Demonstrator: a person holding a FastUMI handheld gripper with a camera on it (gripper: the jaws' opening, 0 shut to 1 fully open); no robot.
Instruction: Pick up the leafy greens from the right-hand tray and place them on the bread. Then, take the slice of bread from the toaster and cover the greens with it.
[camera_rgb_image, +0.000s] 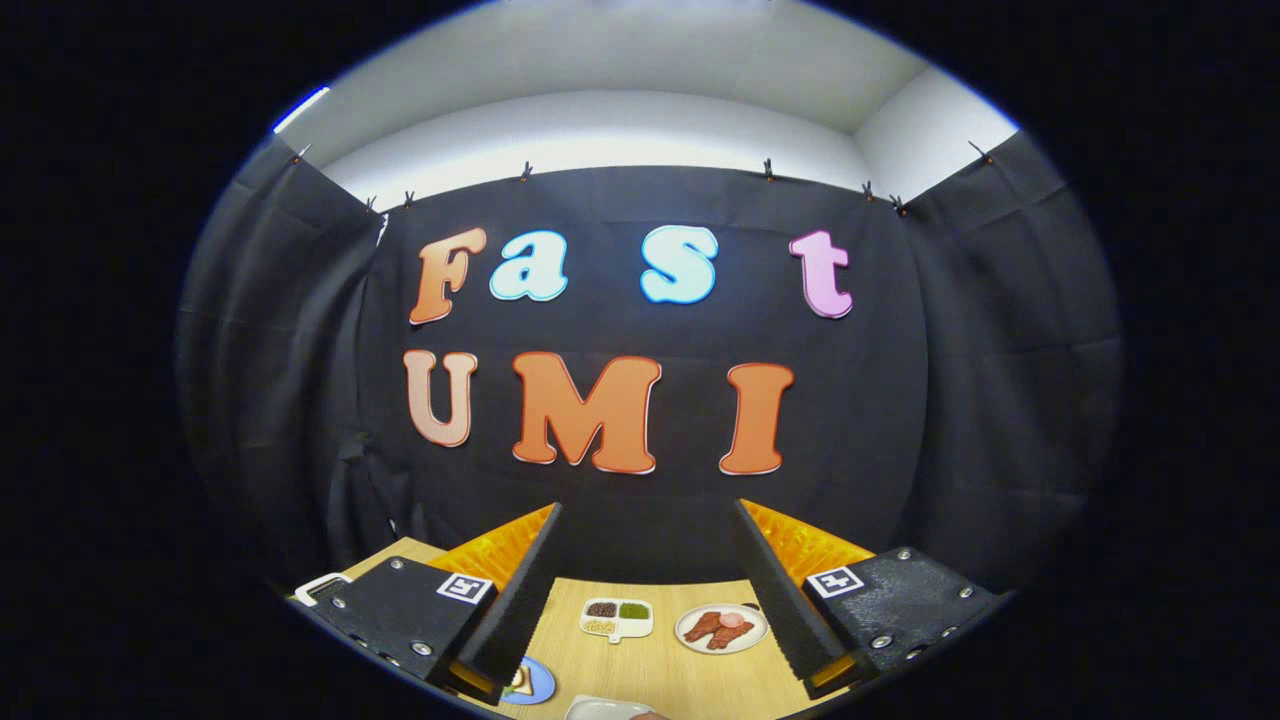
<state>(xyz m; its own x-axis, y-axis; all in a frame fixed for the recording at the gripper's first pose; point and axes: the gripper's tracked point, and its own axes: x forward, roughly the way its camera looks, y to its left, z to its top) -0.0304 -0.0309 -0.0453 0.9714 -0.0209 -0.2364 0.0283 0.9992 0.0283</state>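
your gripper (648, 515) is held high and level, its two fingers spread wide apart with nothing between them, aimed at the booth's black cloth wall (960, 400) more than at the table. the leafy greens cannot be made out from here, so their long axis and which way they point cannot be told. the bread (519, 682) sits on a small blue plate (540, 686) low down, just beside the inner edge of your left finger, which hides part of it; it looks like a flat slice lying face up, but its heading is too small to judge.

the surface is a light wooden table (660, 660) that runs beneath and between your fingers up to the foot of the cloth. above the cloth, a pale wall (600, 130) and ceiling show, and small clips (768, 168) pin the cloth along its top edge.

between your fingers and beyond them, a white divided dish (617, 619) lies on the table with dark, green and pale fillings in its separate compartments. just right of it, near your right finger, a round white plate (722, 628) holds reddish slices of meat (718, 627). nearest you, a white rim (606, 709) shows, its contents hidden. a white handle-like shape (318, 584) shows by your left finger's outer side
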